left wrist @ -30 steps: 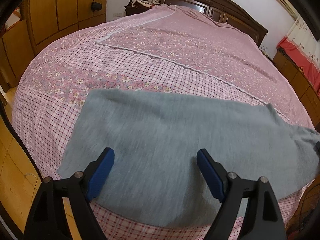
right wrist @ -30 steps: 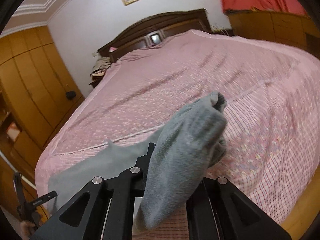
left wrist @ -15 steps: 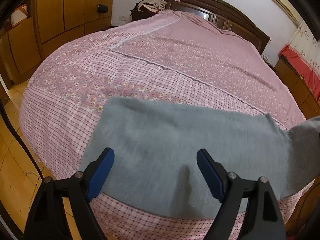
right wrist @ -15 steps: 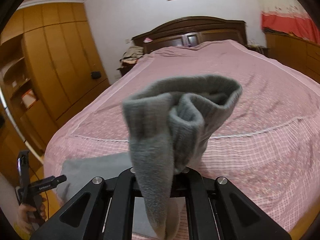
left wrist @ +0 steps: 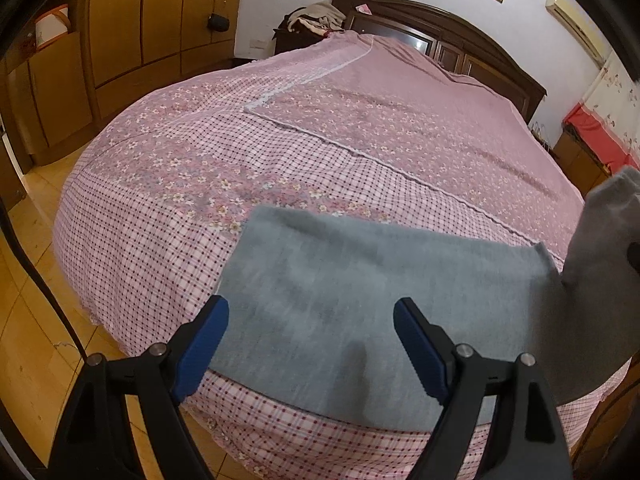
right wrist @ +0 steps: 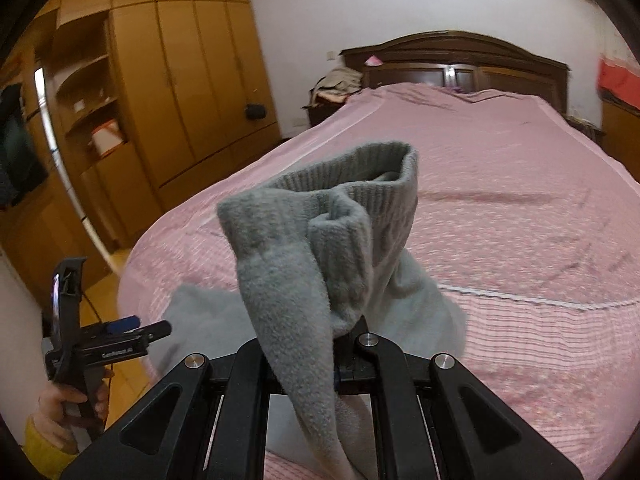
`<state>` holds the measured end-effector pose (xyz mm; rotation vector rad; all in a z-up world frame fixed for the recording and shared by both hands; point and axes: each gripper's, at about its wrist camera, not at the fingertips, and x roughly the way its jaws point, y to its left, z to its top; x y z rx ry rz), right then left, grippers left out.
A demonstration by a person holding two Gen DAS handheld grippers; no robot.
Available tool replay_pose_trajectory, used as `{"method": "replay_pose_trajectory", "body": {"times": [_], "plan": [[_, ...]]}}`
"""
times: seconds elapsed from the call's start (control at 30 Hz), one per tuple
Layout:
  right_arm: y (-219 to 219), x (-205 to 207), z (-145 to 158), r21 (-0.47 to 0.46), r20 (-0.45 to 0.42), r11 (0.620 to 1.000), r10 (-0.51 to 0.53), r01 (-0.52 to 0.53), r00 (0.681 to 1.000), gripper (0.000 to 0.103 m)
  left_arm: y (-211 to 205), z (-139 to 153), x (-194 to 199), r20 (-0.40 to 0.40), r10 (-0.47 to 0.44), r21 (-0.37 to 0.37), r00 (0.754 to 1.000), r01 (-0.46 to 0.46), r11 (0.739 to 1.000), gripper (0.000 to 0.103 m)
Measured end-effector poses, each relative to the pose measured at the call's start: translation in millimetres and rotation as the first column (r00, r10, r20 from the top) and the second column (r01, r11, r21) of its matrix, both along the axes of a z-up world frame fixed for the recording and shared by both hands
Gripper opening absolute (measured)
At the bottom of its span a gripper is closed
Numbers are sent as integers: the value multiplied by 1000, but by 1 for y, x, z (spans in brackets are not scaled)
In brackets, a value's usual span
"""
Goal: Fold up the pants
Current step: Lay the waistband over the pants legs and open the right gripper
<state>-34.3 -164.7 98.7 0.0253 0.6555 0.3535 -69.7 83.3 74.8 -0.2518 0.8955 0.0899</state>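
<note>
Grey fleece pants lie flat across the near edge of the pink bed. My left gripper is open and empty, hovering just above the near edge of the pants. My right gripper is shut on the ribbed cuff end of the pants and holds it lifted above the bed, bunched and draped over its jaws. That lifted end shows at the right edge of the left wrist view. The left gripper also shows in the right wrist view, at the lower left, held by a hand.
A wooden wardrobe runs along the left wall with a strip of wooden floor between it and the bed. A dark headboard and a nightstand piled with clothes stand at the far end. A cabinet with red cloth is at right.
My right gripper has lifted the cuff end of the pants higher and swung it leftward over the bed. My left gripper has drifted left, staying open above the pants.
</note>
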Motion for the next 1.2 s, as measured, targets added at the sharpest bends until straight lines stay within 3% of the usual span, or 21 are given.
{"method": "replay_pose_trajectory", "body": {"times": [0.5, 0.77, 0.93, 1.1, 1.2], "plan": [[102, 29, -49, -20, -120, 980, 194, -198, 974, 9, 19, -11, -8, -17, 31, -28, 999, -31, 999, 88], [137, 44, -84, -35, -198, 968, 236, -247, 951, 13, 32, -15, -13, -28, 57, -35, 998, -58, 998, 87], [140, 45, -99, -25, -260, 963, 251, -267, 932, 21, 36, -20, -13, -41, 67, -46, 997, -69, 997, 87], [137, 35, -96, 30, -264, 958, 284, -286, 922, 45, 33, -20, -13, -41, 62, -41, 997, -63, 997, 87], [134, 29, -92, 67, -272, 952, 306, -299, 912, 50, 33, -19, -12, -39, 62, -37, 997, -63, 997, 87]]}}
